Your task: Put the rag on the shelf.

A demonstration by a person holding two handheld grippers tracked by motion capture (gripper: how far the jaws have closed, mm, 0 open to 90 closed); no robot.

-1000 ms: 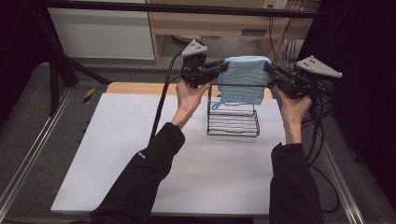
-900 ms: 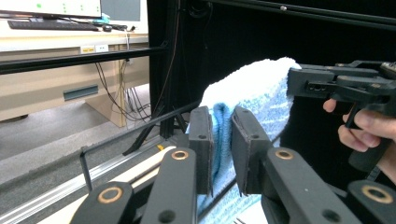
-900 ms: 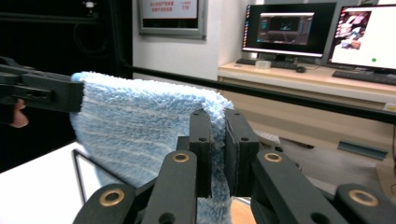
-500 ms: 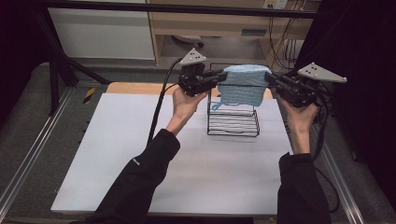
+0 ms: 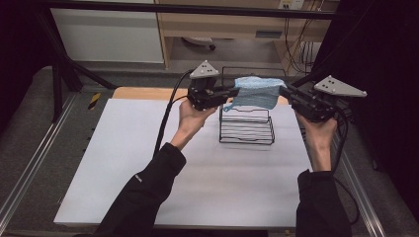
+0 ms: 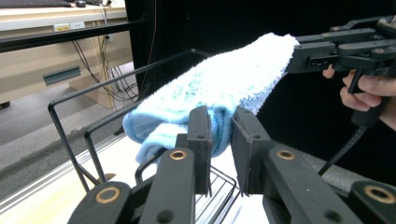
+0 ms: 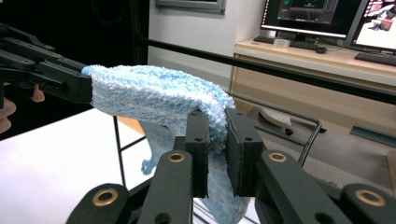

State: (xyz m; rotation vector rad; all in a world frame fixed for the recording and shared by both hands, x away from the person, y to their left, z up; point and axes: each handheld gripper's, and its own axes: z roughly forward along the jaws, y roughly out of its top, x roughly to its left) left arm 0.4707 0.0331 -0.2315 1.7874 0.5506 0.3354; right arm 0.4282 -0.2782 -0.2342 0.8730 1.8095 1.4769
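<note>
The left gripper [image 5: 231, 92] pinches one end of a light blue towel [image 5: 255, 92], its two pads pressed against the fluffy cloth on either side, as the left gripper view shows [image 6: 219, 140]. The right gripper [image 5: 285, 92] clamps the opposite end in the same way, the towel's edge squeezed between its pads in the right gripper view [image 7: 215, 140]; its jaws have just been easing open a little, yet the cloth is caught between them. Between the two grippers the towel [image 6: 219, 88] is stretched out roughly level, with a loose fold drooping from its underside. Just beneath the held cloth, below and between both grippers, stands a black wire rack [image 5: 247, 129] on the white tabletop [image 5: 148, 163]; its upright top bar [image 6: 116, 79] runs close beside the towel on the far side of the left gripper. Whether the cloth touches that bar cannot be told. Each hand [image 5: 193, 118] grasps its gripper from below.
</note>
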